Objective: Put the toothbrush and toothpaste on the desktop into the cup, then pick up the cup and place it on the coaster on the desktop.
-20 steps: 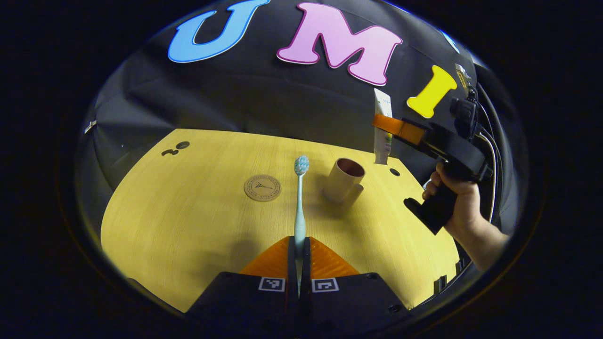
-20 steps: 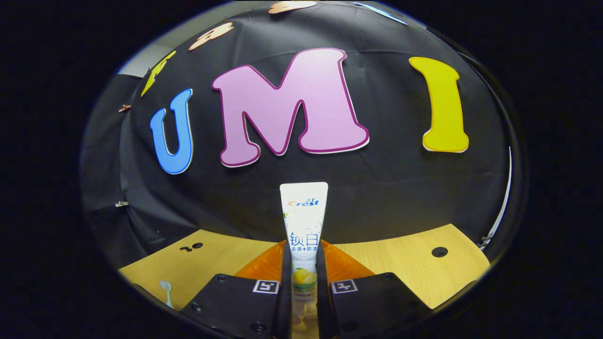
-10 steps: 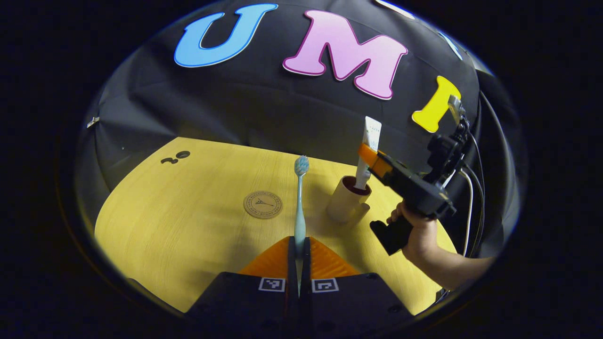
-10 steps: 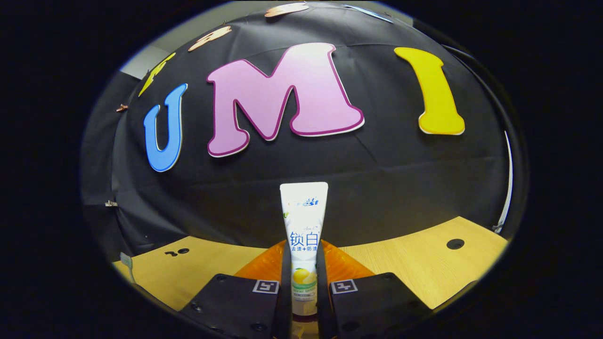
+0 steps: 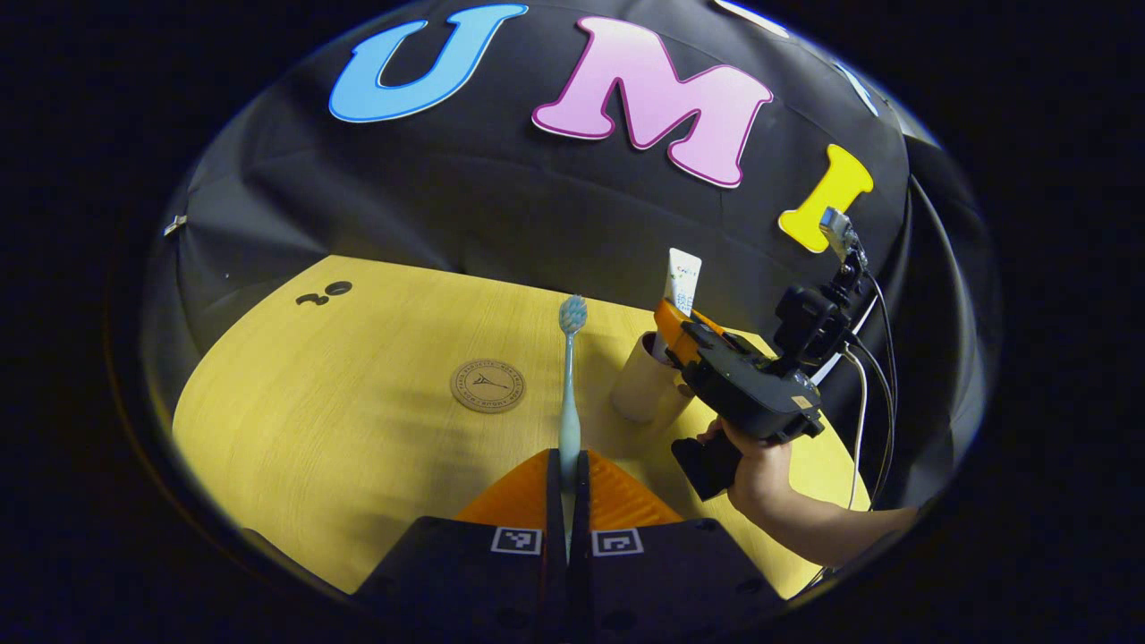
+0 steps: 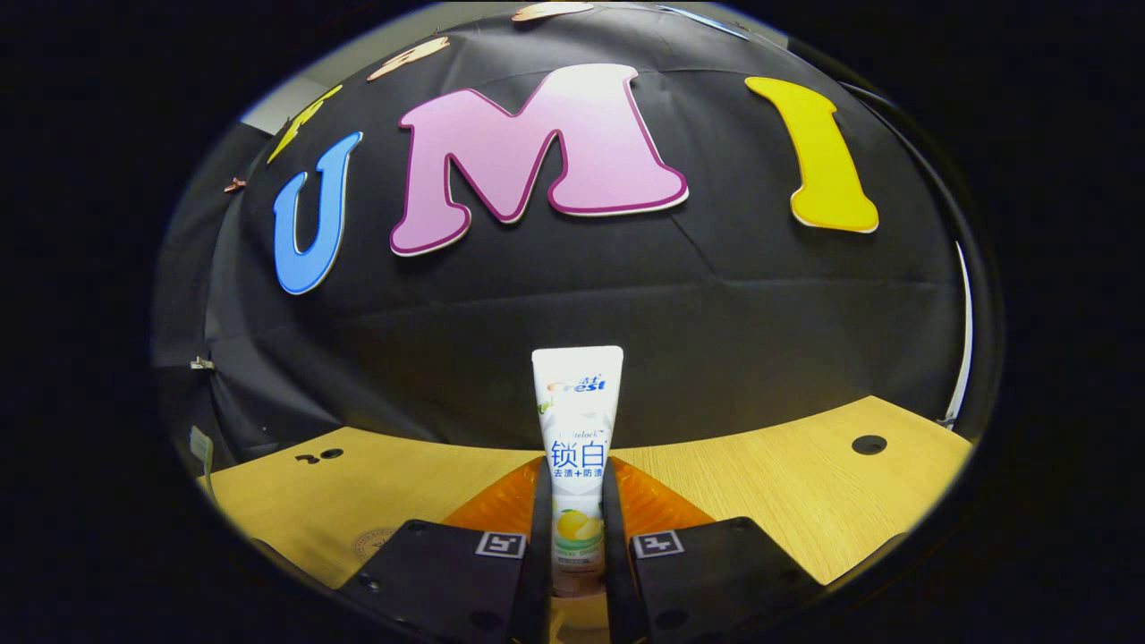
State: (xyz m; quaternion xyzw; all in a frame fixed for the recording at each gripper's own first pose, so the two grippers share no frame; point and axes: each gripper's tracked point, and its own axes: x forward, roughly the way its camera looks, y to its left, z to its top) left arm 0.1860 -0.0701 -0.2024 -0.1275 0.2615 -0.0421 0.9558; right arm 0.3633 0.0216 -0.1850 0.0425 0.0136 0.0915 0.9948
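Observation:
My left gripper (image 5: 567, 465) is shut on a light blue toothbrush (image 5: 569, 376), whose bristle head points away over the wooden desktop (image 5: 340, 394). To the right stands the beige cup (image 5: 637, 386), upright. My right gripper (image 5: 673, 324) holds a white toothpaste tube (image 5: 680, 282) upright with its lower end down inside the cup. In the right gripper view the right gripper (image 6: 577, 501) is shut on the toothpaste tube (image 6: 577, 420), and the cup's rim shows just below it. A round brown coaster (image 5: 487, 385) lies left of the toothbrush.
A hand (image 5: 760, 456) holds the right gripper's black handle, with cables trailing behind it. Small dark holes mark the desktop at its far left (image 5: 326, 292) and at the right (image 6: 869, 444). Black cloth walls close the booth behind the desk.
The right gripper came in over the cup and sank, lowering the toothpaste tube into it. The left gripper and toothbrush have hardly moved.

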